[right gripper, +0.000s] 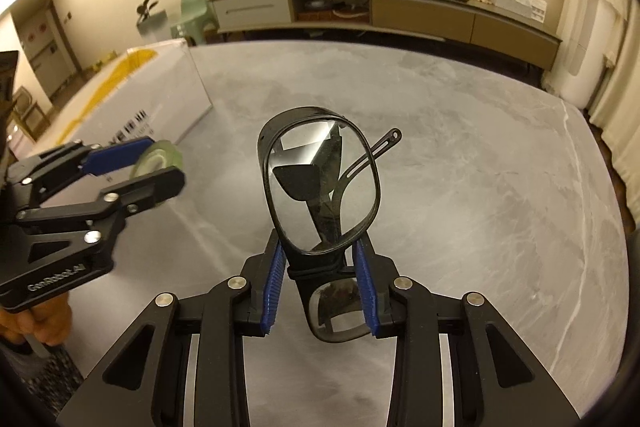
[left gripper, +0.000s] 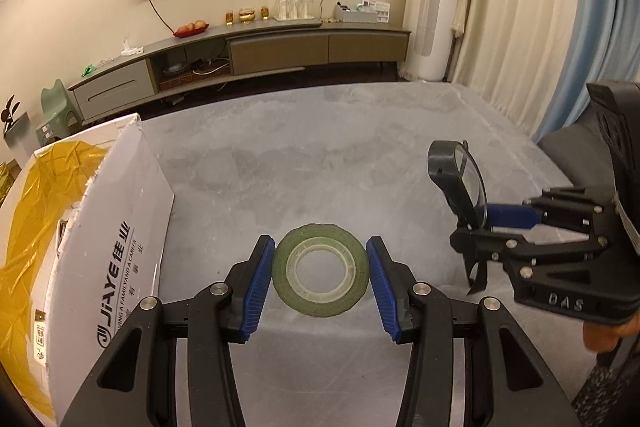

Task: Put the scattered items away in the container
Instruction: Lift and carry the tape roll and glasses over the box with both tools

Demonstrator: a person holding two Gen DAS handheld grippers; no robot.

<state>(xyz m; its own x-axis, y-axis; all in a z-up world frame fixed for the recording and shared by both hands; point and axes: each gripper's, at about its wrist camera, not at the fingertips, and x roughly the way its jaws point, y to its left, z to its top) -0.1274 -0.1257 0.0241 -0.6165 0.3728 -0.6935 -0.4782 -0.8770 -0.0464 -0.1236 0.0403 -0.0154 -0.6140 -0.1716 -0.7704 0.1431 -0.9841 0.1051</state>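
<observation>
Left wrist view: the left gripper has its blue-padded fingers closed against both sides of a green tape roll, which sits between them with its clear core facing the camera, above the grey marbled table. At 9 o'clock stands a white cardboard box lined with a yellow bag (its printed side faces the gripper). At 3 o'clock the right gripper holds black-framed glasses upright; a hand shows beneath it.

Right wrist view: the right gripper is narrowed onto the glasses near the bridge, one lens rising above the pads and the other below between them, with a temple arm pointing toward 1 o'clock. At 9 o'clock the left gripper grips the tape roll, just in front of the box at 10 o'clock. The table spreads beneath.
</observation>
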